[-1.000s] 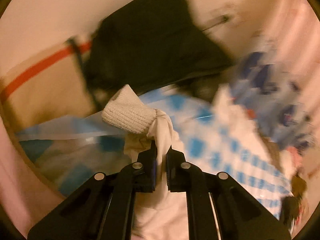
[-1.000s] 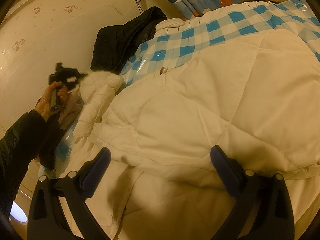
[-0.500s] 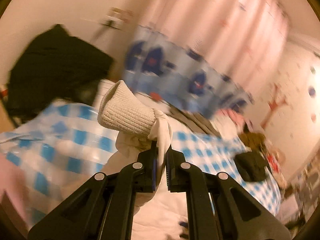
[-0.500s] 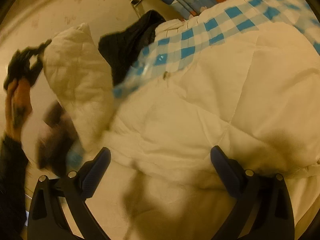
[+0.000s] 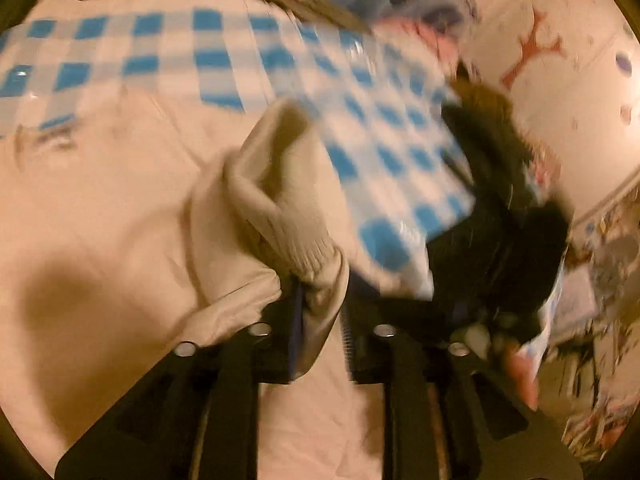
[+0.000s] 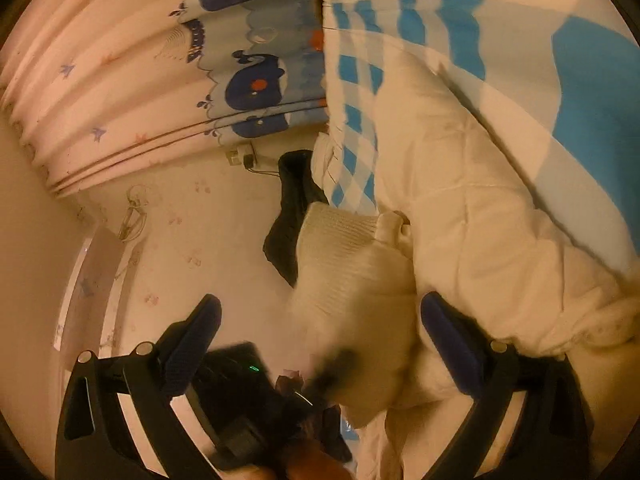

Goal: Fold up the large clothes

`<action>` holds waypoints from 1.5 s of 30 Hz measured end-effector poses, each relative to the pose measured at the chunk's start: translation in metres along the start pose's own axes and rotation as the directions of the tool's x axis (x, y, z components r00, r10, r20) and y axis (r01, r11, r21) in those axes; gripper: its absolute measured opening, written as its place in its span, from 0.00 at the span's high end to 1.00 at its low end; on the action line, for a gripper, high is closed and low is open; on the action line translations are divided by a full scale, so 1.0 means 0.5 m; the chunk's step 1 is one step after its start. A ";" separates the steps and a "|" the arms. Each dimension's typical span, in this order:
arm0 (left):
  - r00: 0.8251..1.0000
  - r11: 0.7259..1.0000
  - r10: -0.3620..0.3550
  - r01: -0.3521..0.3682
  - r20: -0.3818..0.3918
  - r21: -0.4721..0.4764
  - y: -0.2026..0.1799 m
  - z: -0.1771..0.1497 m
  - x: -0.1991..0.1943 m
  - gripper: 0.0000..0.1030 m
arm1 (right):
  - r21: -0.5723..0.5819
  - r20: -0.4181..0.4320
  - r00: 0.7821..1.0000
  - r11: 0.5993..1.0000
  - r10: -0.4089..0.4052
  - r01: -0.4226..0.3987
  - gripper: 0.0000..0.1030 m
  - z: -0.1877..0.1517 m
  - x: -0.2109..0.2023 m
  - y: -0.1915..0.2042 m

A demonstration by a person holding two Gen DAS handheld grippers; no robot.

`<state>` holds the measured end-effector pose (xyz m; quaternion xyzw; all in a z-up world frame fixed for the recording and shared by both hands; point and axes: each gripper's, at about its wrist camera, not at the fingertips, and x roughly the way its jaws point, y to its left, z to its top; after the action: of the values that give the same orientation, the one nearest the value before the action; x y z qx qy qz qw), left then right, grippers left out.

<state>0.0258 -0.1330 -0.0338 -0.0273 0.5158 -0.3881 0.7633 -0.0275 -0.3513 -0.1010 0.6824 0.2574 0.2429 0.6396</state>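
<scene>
A white quilted jacket (image 5: pixel 120 184) lies spread on the blue-and-white checked bed cover (image 5: pixel 200 56). Its sleeve, ending in a ribbed knit cuff (image 5: pixel 280 200), is folded over the body. The sleeve's end still hangs between the jaws of my left gripper (image 5: pixel 322 300), which are opening and stand visibly apart. In the right wrist view the picture is rolled sideways, with the jacket (image 6: pixel 480 220) on the right and the cuff (image 6: pixel 340 232) in the middle. My right gripper (image 6: pixel 320 312) is wide open with the sleeve's bulk in front of it, gripping nothing. Below it the left gripper (image 6: pixel 240 380) is a black blur.
A black garment (image 5: pixel 500 220) lies at the bed's right edge, and another black garment (image 6: pixel 292 216) hangs by the wall. A whale-print curtain (image 6: pixel 160 60) and a wall socket (image 6: pixel 240 156) lie beyond. A hand (image 5: pixel 520 372) shows at lower right. Clutter fills the floor at far right.
My left gripper swung across the bed and downward, carrying the sleeve over the jacket's body, and its jaws have parted. The right gripper rolled sideways and shifted towards the wall.
</scene>
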 end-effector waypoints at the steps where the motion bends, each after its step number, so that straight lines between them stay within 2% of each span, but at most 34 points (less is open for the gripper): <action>1: 0.999 0.999 -0.037 0.038 -0.021 0.013 -0.010 -0.014 0.002 0.57 | -0.016 -0.012 1.000 1.000 -0.026 0.025 0.07 0.000 0.006 0.007; 2: 0.998 0.998 -0.054 0.054 -0.030 0.030 -0.020 -0.025 -0.004 0.46 | -0.027 -0.018 0.999 0.999 -0.040 0.040 0.07 -0.001 0.010 0.010; 6: 1.000 0.994 -0.004 0.004 -0.004 0.109 -0.047 -0.076 -0.071 0.33 | -0.040 -0.036 0.997 0.997 -0.069 0.068 0.07 -0.001 0.017 0.016; 8: 0.998 0.994 0.028 -0.034 0.064 0.104 -0.033 -0.106 -0.143 0.25 | -0.051 -0.043 0.995 0.995 -0.093 0.091 0.07 -0.002 0.024 0.021; 9: 0.992 0.995 0.047 -0.057 0.120 0.083 -0.020 -0.119 -0.192 0.18 | -0.066 -0.045 0.992 0.991 -0.117 0.114 0.07 -0.004 0.026 0.024; 10: 0.984 0.996 0.060 -0.071 0.168 0.057 -0.004 -0.137 -0.228 0.16 | -0.089 -0.047 0.988 0.986 -0.144 0.140 0.07 -0.007 0.029 0.027; 12: 0.963 0.996 0.085 -0.083 0.256 -0.017 0.039 -0.166 -0.298 0.14 | -0.148 -0.046 0.980 0.972 -0.192 0.183 0.07 -0.016 0.036 0.035; 14: 0.929 0.987 0.121 -0.076 0.350 -0.140 0.103 -0.209 -0.364 0.14 | -0.242 -0.030 0.963 0.937 -0.267 0.252 0.20 -0.033 0.040 0.047; 15: 0.917 0.981 0.125 -0.057 0.379 -0.186 0.129 -0.221 -0.382 0.14 | -0.279 -0.017 0.952 0.916 -0.307 0.290 0.52 -0.041 0.042 0.053; 16: 0.904 0.970 0.133 -0.035 0.407 -0.239 0.159 -0.232 -0.402 0.14 | -0.318 -0.005 0.943 0.894 -0.333 0.314 0.77 -0.048 0.045 0.063; 18: 0.888 0.948 0.163 -0.020 0.431 -0.318 0.206 -0.229 -0.428 0.14 | -0.393 0.027 0.935 0.856 -0.354 0.335 0.78 -0.064 0.050 0.093; 19: 0.872 0.942 0.175 -0.012 0.458 -0.336 0.223 -0.221 -0.448 0.14 | -0.434 0.044 0.932 0.834 -0.359 0.341 0.78 -0.072 0.053 0.113; 20: 0.856 0.942 0.178 -0.006 0.486 -0.335 0.231 -0.214 -0.465 0.14 | -0.490 0.063 0.936 0.806 -0.346 0.331 0.79 -0.083 0.056 0.150; 21: 0.831 0.945 0.186 -0.005 0.523 -0.328 0.233 -0.203 -0.485 0.14 | -0.541 0.084 0.938 0.776 -0.336 0.326 0.79 -0.095 0.056 0.184; 22: 0.813 0.947 0.189 -0.004 0.551 -0.320 0.236 -0.193 -0.500 0.14 | -0.604 0.110 0.942 0.732 -0.316 0.316 0.79 -0.108 0.056 0.229; 24: 0.791 0.950 0.187 0.005 0.583 -0.311 0.248 -0.180 -0.512 0.13 | -0.653 0.127 0.949 0.695 -0.290 0.300 0.79 -0.115 0.053 0.272; 25: 0.786 0.948 0.190 0.009 0.589 -0.317 0.259 -0.170 -0.509 0.13 | -0.668 0.128 0.948 0.681 -0.292 0.300 0.79 -0.106 0.054 0.282; 27: 0.793 0.939 0.198 0.017 0.576 -0.345 0.287 -0.158 -0.486 0.13 | -0.671 0.150 0.931 0.657 -0.333 0.343 0.79 -0.080 0.065 0.271; 28: 0.802 0.934 0.203 0.014 0.562 -0.357 0.296 -0.151 -0.465 0.13 | -0.652 0.141 0.917 0.662 -0.374 0.370 0.79 -0.054 0.071 0.242; 30: 0.831 0.918 0.237 -0.021 0.503 -0.397 0.323 -0.148 -0.419 0.13 | -0.608 0.130 0.888 0.672 -0.442 0.423 0.79 -0.018 0.077 0.184; 32: 0.870 0.896 0.254 -0.048 0.422 -0.441 0.353 -0.148 -0.359 0.13 | -0.546 0.095 0.846 0.683 -0.525 0.485 0.79 0.014 0.076 0.111; 33: 0.885 0.887 0.251 -0.049 0.391 -0.458 0.370 -0.151 -0.333 0.13 | -0.501 0.062 0.834 0.706 -0.548 0.501 0.76 0.028 0.071 0.079; 34: 0.893 0.883 0.253 -0.056 0.372 -0.466 0.380 -0.156 -0.319 0.13 | -0.455 0.034 0.835 0.735 -0.549 0.502 0.73 0.037 0.065 0.055; 35: 0.894 0.885 0.259 -0.068 0.366 -0.460 0.378 -0.158 -0.316 0.13 | -0.409 0.028 0.844 0.764 -0.535 0.498 0.72 0.044 0.050 0.048; 36: 0.893 0.889 0.266 -0.081 0.362 -0.451 0.370 -0.155 -0.320 0.13 | -0.399 0.045 0.844 0.764 -0.535 0.506 0.64 0.046 0.041 0.056; 37: 0.890 0.890 0.271 -0.087 0.367 -0.447 0.361 -0.153 -0.332 0.13 | -0.384 0.097 0.836 0.755 -0.540 0.532 0.54 0.047 0.018 0.075; 39: 0.868 0.898 0.272 -0.073 0.415 -0.435 0.348 -0.155 -0.362 0.12 | -0.351 0.205 0.818 0.740 -0.537 0.574 0.42 0.051 -0.021 0.108; 40: 0.850 0.902 0.279 -0.073 0.447 -0.425 0.343 -0.158 -0.380 0.12 | -0.364 0.296 0.798 0.710 -0.525 0.603 0.41 0.044 -0.046 0.141; 41: 0.834 0.904 0.293 -0.084 0.468 -0.418 0.339 -0.160 -0.396 0.12 | -0.410 0.332 0.806 0.695 -0.489 0.591 0.41 0.032 -0.051 0.170; 42: 0.823 0.903 0.304 -0.090 0.479 -0.419 0.339 -0.160 -0.405 0.12 | -0.463 0.340 0.824 0.682 -0.453 0.566 0.40 0.022 -0.043 0.196; 43: 0.813 0.900 0.312 -0.087 0.492 -0.428 0.345 -0.163 -0.413 0.12 | -0.547 0.320 0.850 0.651 -0.418 0.526 0.37 0.000 -0.019 0.229; 44: 0.810 0.892 0.317 -0.078 0.492 -0.446 0.357 -0.166 -0.416 0.12 | -0.592 0.293 0.860 0.627 -0.418 0.506 0.34 -0.010 0.007 0.243; 45: 0.813 0.885 0.322 -0.076 0.485 -0.460 0.367 -0.168 -0.416 0.12 | -0.642 0.252 0.860 0.589 -0.443 0.491 0.30 -0.023 0.044 0.249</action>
<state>0.0267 0.1542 0.0056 -0.2452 0.3460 -0.1594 0.8915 -0.0135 -0.3343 0.0242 0.3115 0.2977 0.1218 0.8942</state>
